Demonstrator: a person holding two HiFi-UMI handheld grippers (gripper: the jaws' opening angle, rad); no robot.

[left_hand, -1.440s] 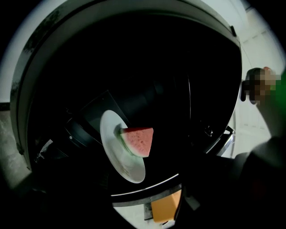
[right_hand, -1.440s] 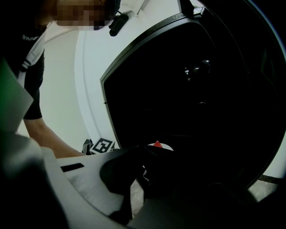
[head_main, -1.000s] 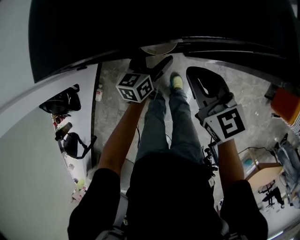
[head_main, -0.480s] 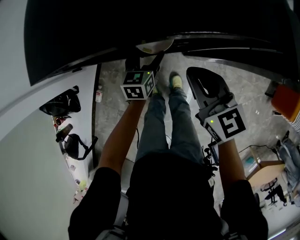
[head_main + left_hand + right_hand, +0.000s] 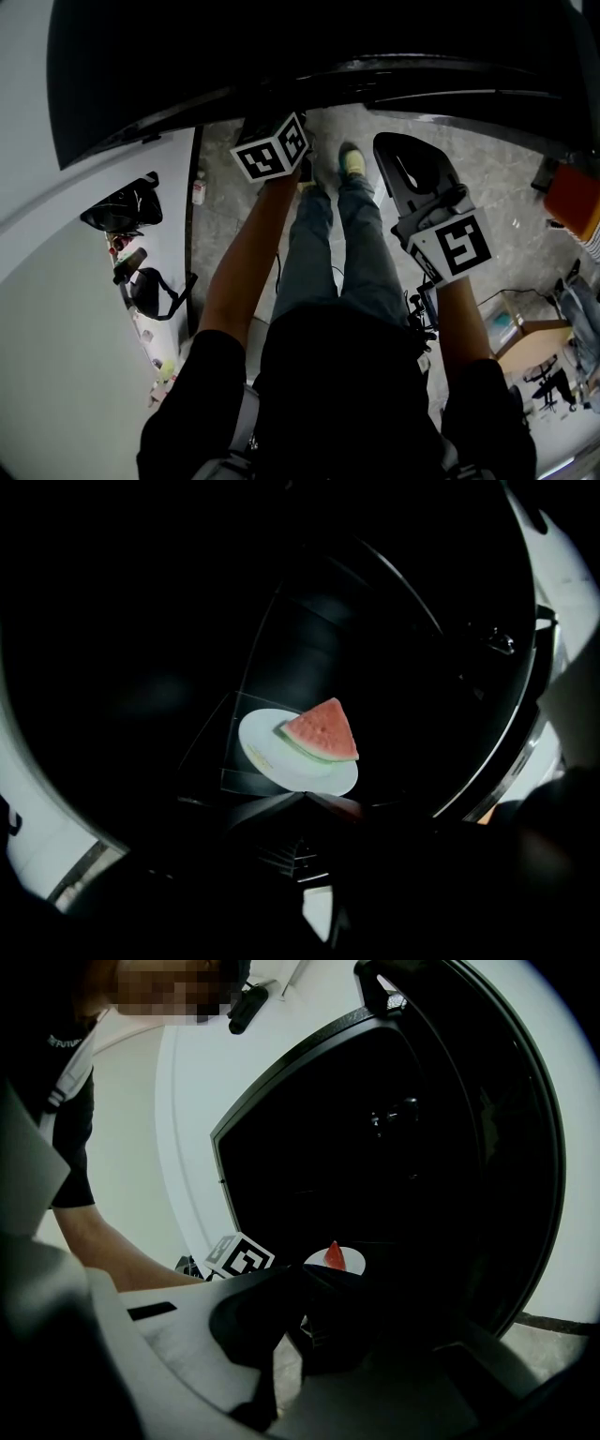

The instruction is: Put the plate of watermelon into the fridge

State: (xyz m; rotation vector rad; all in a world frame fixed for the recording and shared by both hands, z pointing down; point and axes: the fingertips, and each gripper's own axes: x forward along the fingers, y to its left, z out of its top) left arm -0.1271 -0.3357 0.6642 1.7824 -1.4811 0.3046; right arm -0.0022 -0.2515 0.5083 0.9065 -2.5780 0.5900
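The left gripper (image 5: pixel 305 797) has just been closing. Its jaws meet with nothing between them, tips right at the near rim of the white plate (image 5: pixel 267 752). That plate lies on a glass shelf (image 5: pixel 208 761) inside the dark fridge (image 5: pixel 281 1129), with the watermelon wedge (image 5: pixel 323 731) on it. The right gripper (image 5: pixel 302 1277) hangs outside the fridge, jaws together and empty.

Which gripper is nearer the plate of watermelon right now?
Left. The left gripper, jaws just closed on nothing, sits at the plate's near rim; the right gripper hangs well back outside the fridge.
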